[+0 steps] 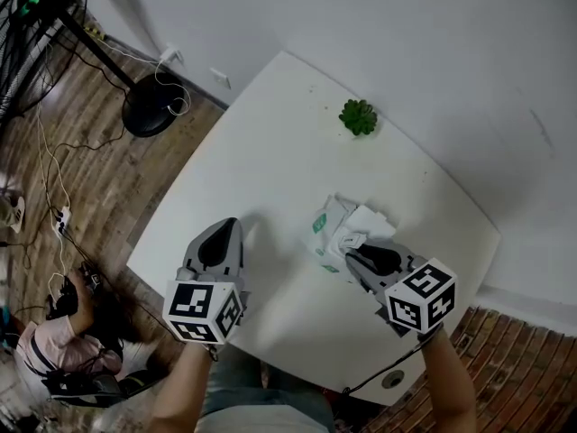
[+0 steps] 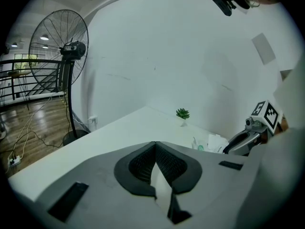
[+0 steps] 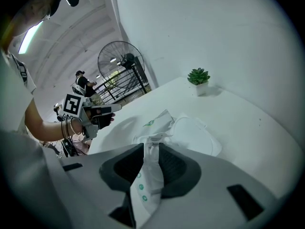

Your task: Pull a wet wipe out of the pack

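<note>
Pack (image 1: pixel 335 222) looked light, floppy, slick; my right tool (image 1: pixel 352 253) pinched its printed fold, left tool (image 1: pixel 233 225) pressed together, empty. Wipe unseen, probably limp; take it at the opening.

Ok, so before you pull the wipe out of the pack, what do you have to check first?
1. Right gripper has a grip: ok. Its jaws are shut on a white sheet coming up from the pack.
2. That sheet is a wipe, not wrapper: cannot tell. It has green dots printed on it.
3. Left gripper holds the pack down: not ok. It is shut, empty and apart from the pack, over the bare table.
4. Pack's flap is open: looks ok. It lies folded back beside the opening.
5. Plant is out of the way: ok. It stands well beyond the pack.
</note>
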Demonstrator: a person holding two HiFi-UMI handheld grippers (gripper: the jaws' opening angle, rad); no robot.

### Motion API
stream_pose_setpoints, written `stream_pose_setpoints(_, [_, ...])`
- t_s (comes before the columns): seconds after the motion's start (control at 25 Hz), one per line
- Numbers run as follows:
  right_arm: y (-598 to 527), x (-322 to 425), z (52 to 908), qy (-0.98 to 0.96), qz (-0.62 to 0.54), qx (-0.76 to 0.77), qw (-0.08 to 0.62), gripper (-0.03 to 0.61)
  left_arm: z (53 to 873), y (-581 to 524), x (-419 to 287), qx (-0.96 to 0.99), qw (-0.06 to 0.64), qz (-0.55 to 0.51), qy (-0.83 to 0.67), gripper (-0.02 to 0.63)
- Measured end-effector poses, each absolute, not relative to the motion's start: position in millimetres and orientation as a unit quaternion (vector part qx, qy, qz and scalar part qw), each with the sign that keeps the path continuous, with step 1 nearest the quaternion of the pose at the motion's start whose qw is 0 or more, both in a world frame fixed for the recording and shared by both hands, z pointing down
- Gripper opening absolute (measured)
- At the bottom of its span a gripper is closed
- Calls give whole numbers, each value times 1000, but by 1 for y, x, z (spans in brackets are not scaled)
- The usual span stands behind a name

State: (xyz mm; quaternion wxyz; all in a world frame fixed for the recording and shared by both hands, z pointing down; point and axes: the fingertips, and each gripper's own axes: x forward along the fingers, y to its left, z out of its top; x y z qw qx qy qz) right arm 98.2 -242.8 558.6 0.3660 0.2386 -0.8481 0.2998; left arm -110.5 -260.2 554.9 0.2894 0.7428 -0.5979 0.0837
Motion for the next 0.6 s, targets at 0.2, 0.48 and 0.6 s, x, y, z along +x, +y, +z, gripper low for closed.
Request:
stream_pose_setpoints(0.2, [-246, 97, 563, -845, 308, 225, 375, 94, 558, -263, -115, 738, 292, 83, -602, 0])
stream_pose_setpoints(0.48, [-246, 96, 564, -841, 328, 206, 378, 88, 560, -268, -115, 739, 297, 81, -600, 0])
stream_pose_setpoints(0.6, [-245, 95, 565, -838, 334, 199, 382, 82, 560, -268, -113, 740, 298, 79, -598, 0])
